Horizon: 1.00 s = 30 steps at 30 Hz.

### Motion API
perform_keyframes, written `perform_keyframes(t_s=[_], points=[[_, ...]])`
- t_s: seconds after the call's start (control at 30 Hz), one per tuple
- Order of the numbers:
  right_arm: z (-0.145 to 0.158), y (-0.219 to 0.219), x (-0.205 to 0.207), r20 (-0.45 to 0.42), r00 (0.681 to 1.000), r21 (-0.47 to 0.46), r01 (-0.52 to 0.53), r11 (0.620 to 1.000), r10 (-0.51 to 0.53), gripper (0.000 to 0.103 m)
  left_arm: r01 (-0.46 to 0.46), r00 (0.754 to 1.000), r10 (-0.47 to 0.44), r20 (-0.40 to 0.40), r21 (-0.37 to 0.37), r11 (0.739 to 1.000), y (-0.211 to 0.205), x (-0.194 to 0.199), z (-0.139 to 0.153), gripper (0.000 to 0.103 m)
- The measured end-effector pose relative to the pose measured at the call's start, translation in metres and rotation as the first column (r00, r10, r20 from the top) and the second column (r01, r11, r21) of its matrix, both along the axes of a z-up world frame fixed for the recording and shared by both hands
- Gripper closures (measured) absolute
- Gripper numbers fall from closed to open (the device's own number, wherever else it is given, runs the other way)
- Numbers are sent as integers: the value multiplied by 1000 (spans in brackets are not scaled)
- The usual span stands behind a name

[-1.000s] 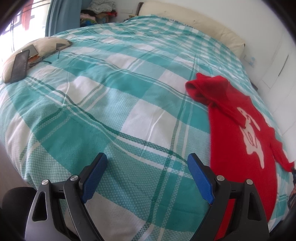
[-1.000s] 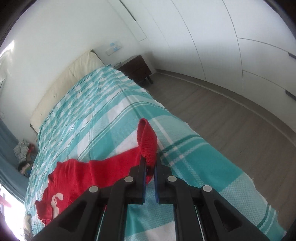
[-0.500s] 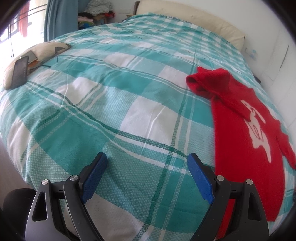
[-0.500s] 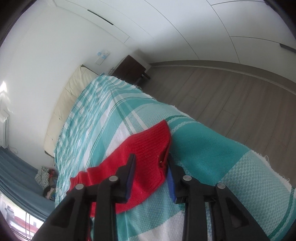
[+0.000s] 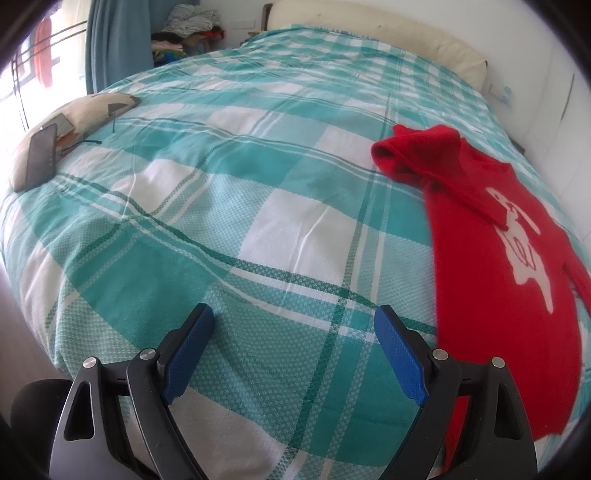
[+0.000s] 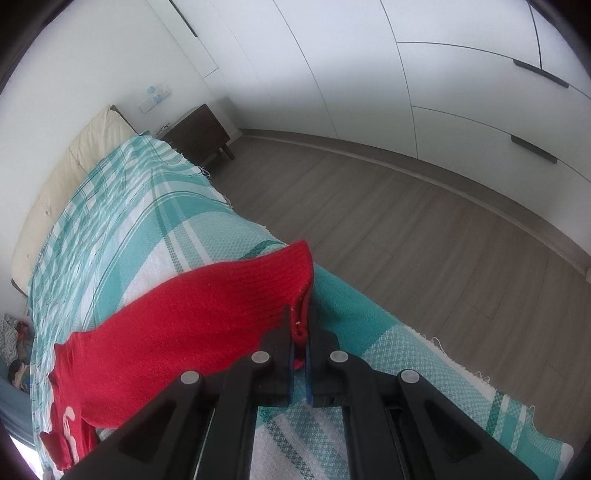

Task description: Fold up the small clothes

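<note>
A small red sweater (image 5: 491, 236) with a white figure on its front lies on the teal and white checked bedspread (image 5: 258, 184), at the right of the left wrist view. One sleeve is bunched at its far end. My left gripper (image 5: 295, 350) is open and empty, low over the bedspread, left of the sweater. My right gripper (image 6: 300, 347) is shut on the cuff of the sweater's sleeve (image 6: 207, 310) and holds it stretched out near the bed's side edge.
A beige cushion (image 5: 62, 125) with a dark phone (image 5: 38, 157) on it lies at the bed's left edge. A cream headboard (image 5: 376, 33) is at the far end. A dark nightstand (image 6: 197, 134), wood floor (image 6: 424, 229) and white wardrobe doors (image 6: 443, 74) are beside the bed.
My right gripper was shut on the sleeve, opened around it half a second ago, and is now shut on the cuff again, with the sleeve pulled out flatter. The left gripper shifted slightly.
</note>
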State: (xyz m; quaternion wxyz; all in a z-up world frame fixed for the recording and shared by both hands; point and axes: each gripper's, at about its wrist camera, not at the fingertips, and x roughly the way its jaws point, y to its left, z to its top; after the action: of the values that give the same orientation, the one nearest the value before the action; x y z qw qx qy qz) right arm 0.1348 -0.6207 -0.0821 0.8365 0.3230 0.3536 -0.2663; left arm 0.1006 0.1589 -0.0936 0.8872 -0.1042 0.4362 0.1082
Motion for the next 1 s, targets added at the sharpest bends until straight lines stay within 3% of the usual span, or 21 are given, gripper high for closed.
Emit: perform_keyframes(t_s=[0.23,0.3,0.37,0.43,0.57,0.7,1.0], points=[[1,-2,-7,16,1000,12,26,1000,-26,96,4,1000,-4,-7,-1,1000,-1,0,-1,10],[2,-3,-14,7,998,12,58,998,-58,86,9,1000,-9,-15,5,1000,-3,0,-3,8],[7,-3,-22,-14,994,-16,110,994,-110,65,13,1000,-13,-24,15,1000,-5,1,-4,7],[12,-5,-33,-23,983,-50,182,982,-183,52,17,999,-16,-34,24,1000,-6,3,-6,6],[28,-10,-61,10,953,-100,303,948,-304,51,22,998,-20,-62,46,999,-9,4,-11,3],[45,-8,-81,88,930,-133,366,921,-357,45,38,996,-29,-89,93,995,-16,6,-16,1],[80,20,-90,199,930,-271,356,894,-310,38,44,995,-34,-98,101,994,-16,5,-19,0]])
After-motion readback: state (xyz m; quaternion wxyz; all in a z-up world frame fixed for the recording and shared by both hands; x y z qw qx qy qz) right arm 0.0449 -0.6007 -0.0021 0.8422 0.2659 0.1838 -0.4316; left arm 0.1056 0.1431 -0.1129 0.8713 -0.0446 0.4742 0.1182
